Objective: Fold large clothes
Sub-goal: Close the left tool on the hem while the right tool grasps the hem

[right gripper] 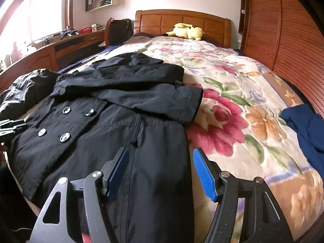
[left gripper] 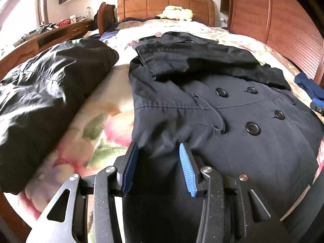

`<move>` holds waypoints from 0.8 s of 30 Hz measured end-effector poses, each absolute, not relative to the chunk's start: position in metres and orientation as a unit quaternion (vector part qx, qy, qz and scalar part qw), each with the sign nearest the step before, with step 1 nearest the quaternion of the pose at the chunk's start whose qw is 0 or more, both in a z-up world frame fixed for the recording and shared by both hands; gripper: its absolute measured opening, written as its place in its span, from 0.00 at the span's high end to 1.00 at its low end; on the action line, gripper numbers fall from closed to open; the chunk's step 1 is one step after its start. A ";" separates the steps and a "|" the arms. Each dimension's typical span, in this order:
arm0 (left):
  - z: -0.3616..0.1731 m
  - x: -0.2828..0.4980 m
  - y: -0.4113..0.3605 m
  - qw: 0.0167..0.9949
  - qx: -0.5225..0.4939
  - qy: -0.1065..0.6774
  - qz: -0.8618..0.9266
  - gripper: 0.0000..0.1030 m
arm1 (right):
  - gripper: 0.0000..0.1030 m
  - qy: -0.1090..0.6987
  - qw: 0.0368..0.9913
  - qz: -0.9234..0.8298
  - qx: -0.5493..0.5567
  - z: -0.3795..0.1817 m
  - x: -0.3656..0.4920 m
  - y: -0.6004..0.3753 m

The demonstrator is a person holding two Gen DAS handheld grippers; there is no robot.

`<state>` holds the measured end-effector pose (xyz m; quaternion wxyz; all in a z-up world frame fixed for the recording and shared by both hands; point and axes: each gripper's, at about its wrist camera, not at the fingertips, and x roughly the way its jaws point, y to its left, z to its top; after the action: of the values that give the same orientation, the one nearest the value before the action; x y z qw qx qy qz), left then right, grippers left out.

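We hold the left gripper [left gripper: 159, 147] and right gripper [right gripper: 161, 154] over the dark coat's [left gripper: 232, 121] lower corners, probably ready to fold it up. Both sets of fingers stand apart, pinching nothing, with cloth lying between them.

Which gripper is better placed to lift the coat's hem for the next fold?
Left, narrowly: the left gripper has coat fabric between its open jaws; the right gripper straddles the coat's edge.
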<state>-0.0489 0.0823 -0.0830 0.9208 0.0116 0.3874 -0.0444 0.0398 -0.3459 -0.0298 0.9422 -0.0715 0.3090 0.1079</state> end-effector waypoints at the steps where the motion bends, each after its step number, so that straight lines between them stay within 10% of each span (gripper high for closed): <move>1: -0.084 -0.050 0.082 0.921 0.014 0.387 -0.049 0.58 | 0.34 0.311 0.942 0.101 -0.076 -0.031 0.039 -0.348; 24: -0.082 -0.084 0.110 0.906 0.023 0.419 -0.056 0.56 | 0.33 0.376 0.912 0.148 -0.066 -0.048 0.035 -0.368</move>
<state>-0.0845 0.1102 -0.0825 0.9059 0.0228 0.4190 -0.0565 0.0354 -0.3683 -0.0482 0.9124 -0.0659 0.3758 0.1480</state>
